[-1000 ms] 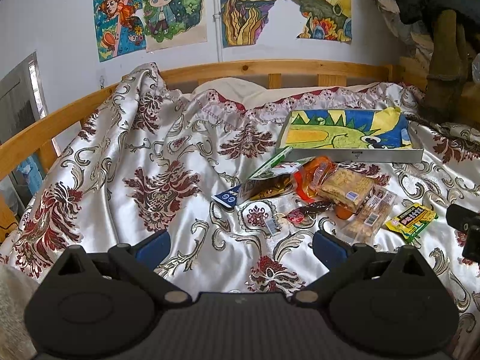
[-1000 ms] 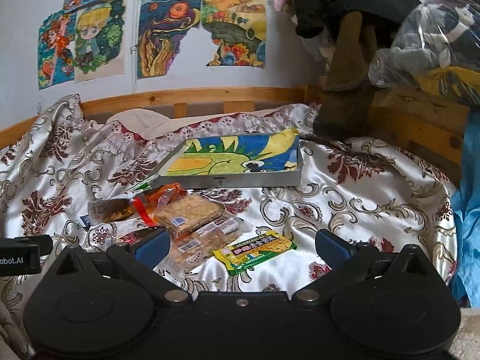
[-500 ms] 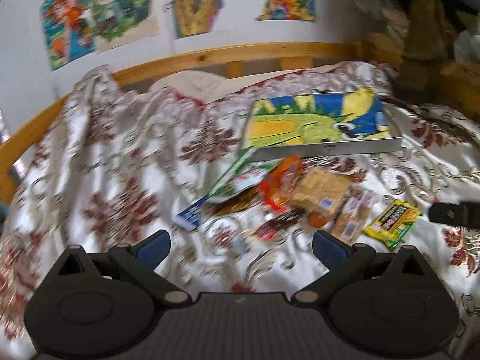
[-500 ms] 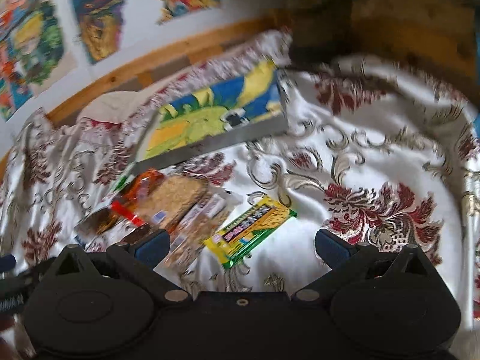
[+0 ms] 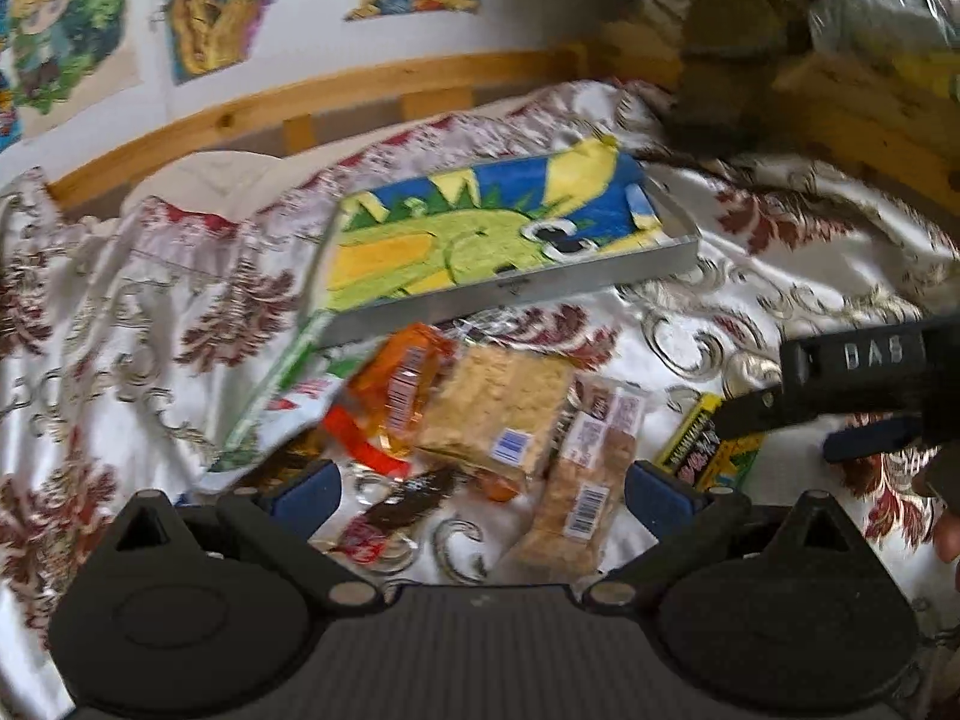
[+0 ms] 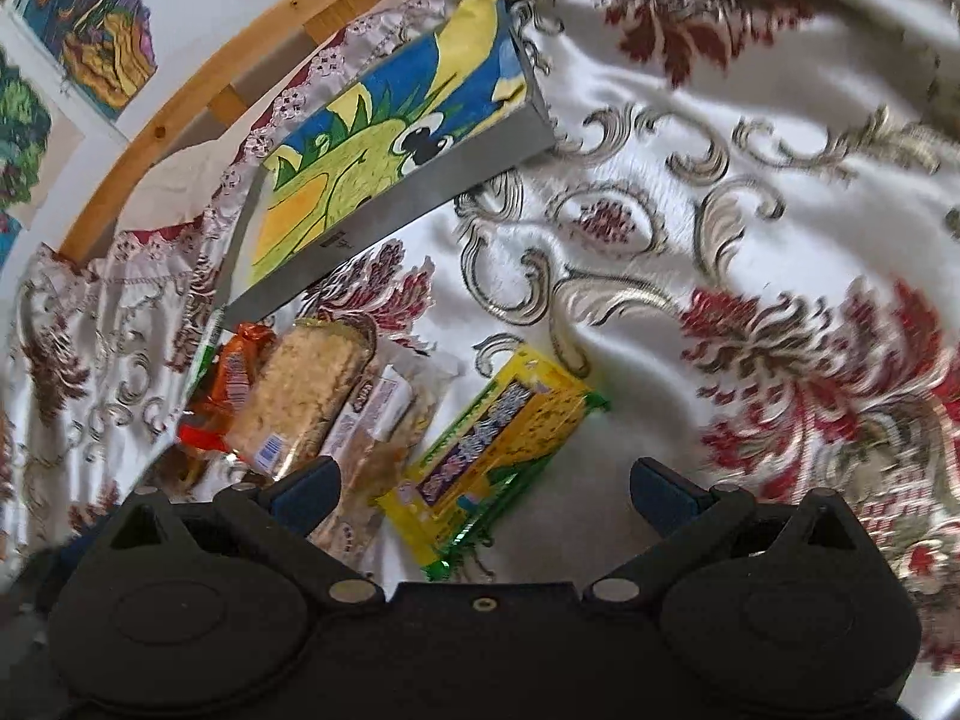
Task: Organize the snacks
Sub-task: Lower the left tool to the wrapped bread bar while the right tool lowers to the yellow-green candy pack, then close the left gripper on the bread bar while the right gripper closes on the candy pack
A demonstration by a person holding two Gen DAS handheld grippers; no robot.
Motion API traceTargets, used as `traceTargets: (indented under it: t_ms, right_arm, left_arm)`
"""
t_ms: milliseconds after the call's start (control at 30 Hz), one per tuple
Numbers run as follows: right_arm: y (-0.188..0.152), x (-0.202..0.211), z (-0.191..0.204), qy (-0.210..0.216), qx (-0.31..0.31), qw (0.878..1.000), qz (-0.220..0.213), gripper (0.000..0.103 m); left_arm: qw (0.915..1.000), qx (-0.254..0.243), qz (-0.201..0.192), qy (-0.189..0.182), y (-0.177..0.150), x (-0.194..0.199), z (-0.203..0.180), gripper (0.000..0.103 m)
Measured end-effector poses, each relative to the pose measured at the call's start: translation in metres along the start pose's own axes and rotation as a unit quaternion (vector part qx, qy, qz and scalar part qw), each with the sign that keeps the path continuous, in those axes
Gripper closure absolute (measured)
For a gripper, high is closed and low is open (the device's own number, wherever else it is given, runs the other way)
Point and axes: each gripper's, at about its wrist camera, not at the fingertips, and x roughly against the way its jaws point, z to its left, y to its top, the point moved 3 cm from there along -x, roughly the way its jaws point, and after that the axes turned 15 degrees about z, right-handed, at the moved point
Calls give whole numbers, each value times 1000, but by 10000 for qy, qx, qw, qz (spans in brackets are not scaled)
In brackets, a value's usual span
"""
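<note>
A: Position change versus the earlier frames?
B: Both units have advanced. The right hand-held gripper (image 6: 483, 495), fingers apart, now hangs over the yellow snack bar (image 6: 489, 459) on the bed (image 6: 690, 240).
A: Left unit?
B: The left hand-held gripper (image 5: 483, 489), fingers apart, empty, now sits above the snack pile (image 5: 498, 414) beside the box (image 5: 510, 294).

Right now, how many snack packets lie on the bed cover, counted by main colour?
Yellow: 1, the yellow packet
Orange: 1, the orange packet
Clear wrap with tan contents: 2, the square cake and the long bar pack
White and green: 1, the white-green bag
Dark: 1, the dark wrapper
Total: 6 clearly visible
</note>
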Motion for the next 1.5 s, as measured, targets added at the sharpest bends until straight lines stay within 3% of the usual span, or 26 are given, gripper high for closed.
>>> traceTargets:
  t_ms: [200,400,567,733,800,867,967,1133,1300,1400,1500]
  right_arm:
    - [6,-8,-7,268,-253,9993,115,5]
    - [7,-13,-10,249,-306,9992,81,23]
    - [7,-15,-12,347,-370,9986,112,40]
    - [8,-21,-10,353,-329,9987,167,45]
    - [9,-23,-8,263,-302,9991,161,53]
    - [10,-25,-7,143,-292,9994,155,64]
    - [11,-27,-8,11,-247,9996,140,77]
    - [12,-25,-11,21,-224,9997,81,83]
    - [10,-18,-11,-61,-161,9999,6,87]
    - [11,-15,-9,-232,-39,9997,-109,87]
    - [12,-17,-10,-154,-109,9998,-37,74]
  left_arm:
    - [9981,-447,256,-335,-3,-22,-9,1]
    - [9925,-915,333,-741,0,-37,-18,2]
    - [9885,-1099,407,-959,1,-45,-23,15]
    - [9877,-1045,449,-1072,6,-49,-25,29]
    - [9881,-944,531,-1090,8,-53,-23,41]
    - [9892,-819,679,-1007,10,-59,-21,59]
    - [9887,-574,829,-1106,9,-64,-17,63]
    - [9883,-322,955,-1143,7,-62,-14,64]
    - [9816,390,1339,-1305,-3,-53,-1,64]
    - [9800,555,1425,-1275,-9,-48,3,63]
    - [9814,441,1417,-1215,-8,-49,0,62]
